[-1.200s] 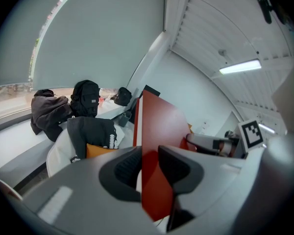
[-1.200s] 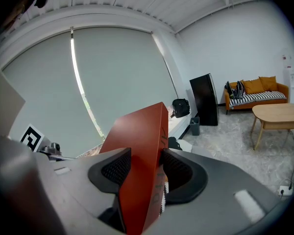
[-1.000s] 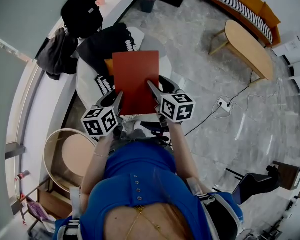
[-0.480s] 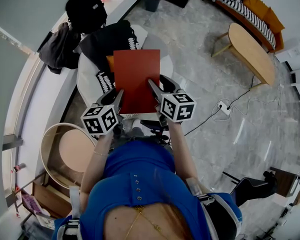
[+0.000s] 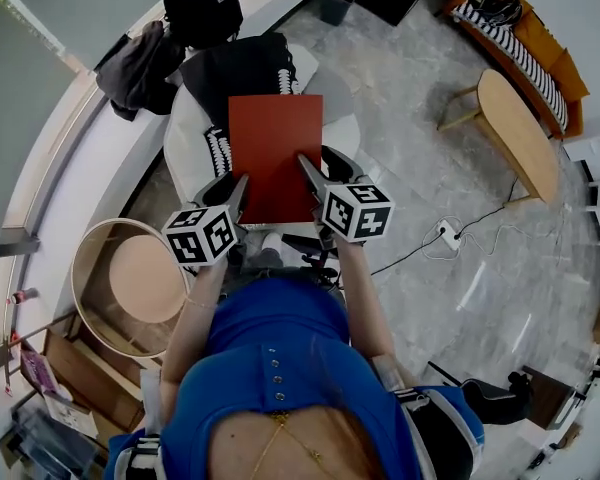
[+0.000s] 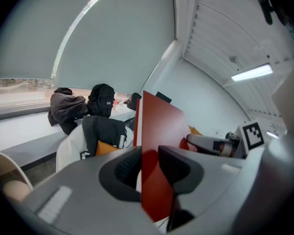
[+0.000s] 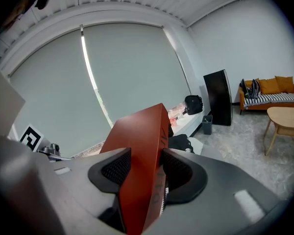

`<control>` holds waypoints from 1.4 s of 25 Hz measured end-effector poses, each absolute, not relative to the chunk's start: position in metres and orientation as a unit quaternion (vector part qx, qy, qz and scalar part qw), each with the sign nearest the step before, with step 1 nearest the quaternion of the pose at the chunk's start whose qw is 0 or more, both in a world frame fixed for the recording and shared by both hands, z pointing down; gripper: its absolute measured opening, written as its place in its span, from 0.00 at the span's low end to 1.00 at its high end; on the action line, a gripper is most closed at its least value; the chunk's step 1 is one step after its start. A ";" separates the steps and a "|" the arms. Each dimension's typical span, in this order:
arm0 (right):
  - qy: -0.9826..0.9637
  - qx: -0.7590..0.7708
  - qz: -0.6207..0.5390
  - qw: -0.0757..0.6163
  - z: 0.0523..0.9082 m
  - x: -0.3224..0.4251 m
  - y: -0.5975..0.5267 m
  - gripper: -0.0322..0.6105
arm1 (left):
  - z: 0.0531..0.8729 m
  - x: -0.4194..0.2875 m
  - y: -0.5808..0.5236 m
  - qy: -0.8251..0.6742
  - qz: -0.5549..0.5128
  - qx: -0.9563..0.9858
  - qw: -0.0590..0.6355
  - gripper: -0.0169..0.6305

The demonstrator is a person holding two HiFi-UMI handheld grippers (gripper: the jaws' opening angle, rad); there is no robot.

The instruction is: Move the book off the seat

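A red book [image 5: 274, 153] is held flat in the air above the white seat [image 5: 192, 128], carried by both grippers. My left gripper [image 5: 238, 190] is shut on its near left corner. In the left gripper view the book [image 6: 159, 136] stands edge-on between the two dark pads [image 6: 126, 173]. My right gripper [image 5: 309, 173] is shut on the near right edge. In the right gripper view the red cover [image 7: 139, 146] fills the gap between the jaws. A black garment [image 5: 242, 68] and an orange cushion [image 6: 108, 147] lie on the seat.
A black backpack [image 5: 202, 3] and a dark jacket [image 5: 138, 53] sit on the window ledge. A round wooden stool [image 5: 130, 283] stands at lower left. At right are a light wooden coffee table [image 5: 515, 133], an orange sofa [image 5: 525, 33] and a power strip [image 5: 445, 234] with cable.
The book and both grippers keep their hold and stay together. The surroundings have shifted downward and right in the head view, so the seat, stool and backpack sit further into view.
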State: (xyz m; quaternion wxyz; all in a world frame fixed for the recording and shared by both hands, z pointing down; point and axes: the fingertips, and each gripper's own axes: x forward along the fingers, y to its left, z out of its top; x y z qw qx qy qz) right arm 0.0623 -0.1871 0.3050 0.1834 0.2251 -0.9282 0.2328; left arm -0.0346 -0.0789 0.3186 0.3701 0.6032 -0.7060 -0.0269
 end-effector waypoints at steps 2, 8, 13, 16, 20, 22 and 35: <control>-0.931 0.212 0.230 0.187 0.307 0.051 -0.184 0.37 | 0.321 -0.043 -0.073 -0.714 -0.032 0.593 0.371 0.19; -0.939 0.163 0.229 0.198 0.313 0.024 -0.162 0.37 | 0.326 -0.057 -0.042 -0.745 -0.045 0.551 0.374 0.19; -0.944 0.108 0.226 0.215 0.317 -0.014 -0.137 0.37 | 0.329 -0.081 -0.008 -0.775 -0.061 0.505 0.375 0.19; -0.946 0.064 0.220 0.229 0.323 -0.051 -0.110 0.37 | 0.334 -0.106 0.024 -0.793 -0.079 0.471 0.378 0.19; -0.948 -0.004 0.197 0.248 0.324 -0.104 -0.052 0.37 | 0.338 -0.137 0.089 -0.821 -0.111 0.412 0.379 0.19; -0.948 -0.035 0.187 0.254 0.321 -0.129 -0.015 0.37 | 0.336 -0.151 0.128 -0.834 -0.126 0.384 0.376 0.19; -0.933 -0.161 0.167 0.275 0.315 -0.229 0.277 0.37 | 0.325 -0.216 0.422 -0.878 -0.168 0.269 0.359 0.19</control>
